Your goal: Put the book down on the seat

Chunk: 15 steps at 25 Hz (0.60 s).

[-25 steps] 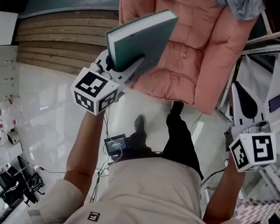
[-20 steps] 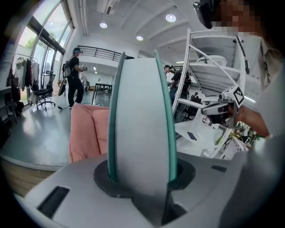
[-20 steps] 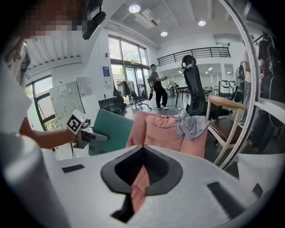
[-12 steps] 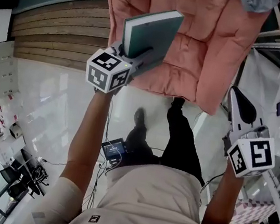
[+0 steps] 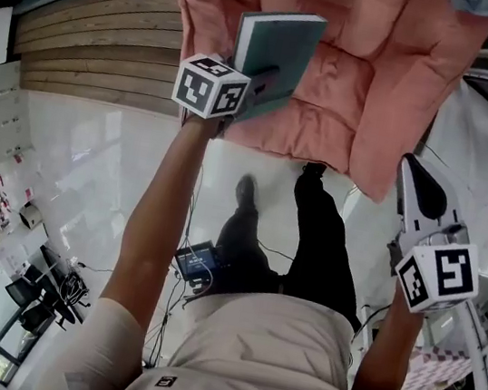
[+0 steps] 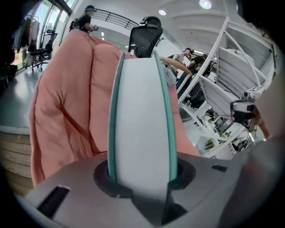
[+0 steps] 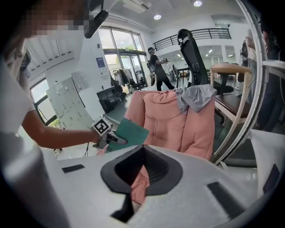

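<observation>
The seat is soft, lumpy and pink, so the book, held on edge over its front part, could flop or slide off if released while tilted. The left gripper is clamped on the book's lower end. The right gripper is closed, empty and off to the side.

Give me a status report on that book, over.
Left hand-held gripper shut on book. Right hand-held gripper empty, jaws together. Book on edge over pink seat, not yet down. Grey cloth on seat back, clear of it.
</observation>
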Each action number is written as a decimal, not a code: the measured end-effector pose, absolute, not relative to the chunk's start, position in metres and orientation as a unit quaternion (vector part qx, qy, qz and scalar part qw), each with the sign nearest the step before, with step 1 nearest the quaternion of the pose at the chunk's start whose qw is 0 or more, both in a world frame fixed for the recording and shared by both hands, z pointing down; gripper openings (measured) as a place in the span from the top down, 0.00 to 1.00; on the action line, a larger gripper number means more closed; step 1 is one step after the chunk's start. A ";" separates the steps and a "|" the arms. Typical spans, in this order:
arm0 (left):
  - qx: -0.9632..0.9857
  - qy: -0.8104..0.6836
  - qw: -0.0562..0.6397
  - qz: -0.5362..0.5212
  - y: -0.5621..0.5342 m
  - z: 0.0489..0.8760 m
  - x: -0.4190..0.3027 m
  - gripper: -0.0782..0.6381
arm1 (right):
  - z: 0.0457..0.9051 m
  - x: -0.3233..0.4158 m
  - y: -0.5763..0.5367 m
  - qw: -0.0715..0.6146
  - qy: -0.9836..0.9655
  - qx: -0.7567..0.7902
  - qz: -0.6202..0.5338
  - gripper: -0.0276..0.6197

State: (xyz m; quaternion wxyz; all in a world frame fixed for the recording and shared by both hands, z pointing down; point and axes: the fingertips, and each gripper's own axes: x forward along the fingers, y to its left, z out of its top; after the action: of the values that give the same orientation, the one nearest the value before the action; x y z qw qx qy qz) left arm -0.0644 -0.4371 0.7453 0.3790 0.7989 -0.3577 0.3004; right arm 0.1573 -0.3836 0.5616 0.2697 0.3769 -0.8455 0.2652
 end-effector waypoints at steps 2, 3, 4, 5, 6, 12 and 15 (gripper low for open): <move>0.793 -0.349 0.400 0.299 -0.436 0.769 -0.059 0.68 | 0.576 0.159 -0.381 0.273 -0.844 0.373 0.272 0.97; 0.790 -0.344 0.411 0.296 -0.436 0.783 -0.056 0.68 | 0.585 0.159 -0.381 0.275 -0.843 0.372 0.275 0.97; 0.787 -0.341 0.422 0.294 -0.436 0.795 -0.055 0.68 | 0.592 0.160 -0.380 0.278 -0.842 0.370 0.278 0.97; 0.784 -0.340 0.429 0.293 -0.439 0.806 -0.055 0.68 | 0.600 0.160 -0.381 0.281 -0.841 0.369 0.280 0.97; 0.780 -0.341 0.435 0.293 -0.443 0.817 -0.056 0.68 | 0.607 0.160 -0.382 0.284 -0.839 0.367 0.283 0.97; 0.758 -0.328 0.488 0.281 -0.448 0.862 -0.057 0.68 | 0.630 0.157 -0.380 0.299 -0.832 0.360 0.299 0.97; 0.748 -0.326 0.504 0.282 -0.446 0.883 -0.050 0.68 | 0.644 0.165 -0.377 0.303 -0.830 0.355 0.305 0.97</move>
State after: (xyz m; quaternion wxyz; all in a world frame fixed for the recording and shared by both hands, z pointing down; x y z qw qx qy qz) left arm -0.0498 -0.4460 0.8829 0.5043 0.7483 -0.3256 0.2823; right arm 0.1651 -0.3773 0.6437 0.3026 0.3548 -0.8303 0.3052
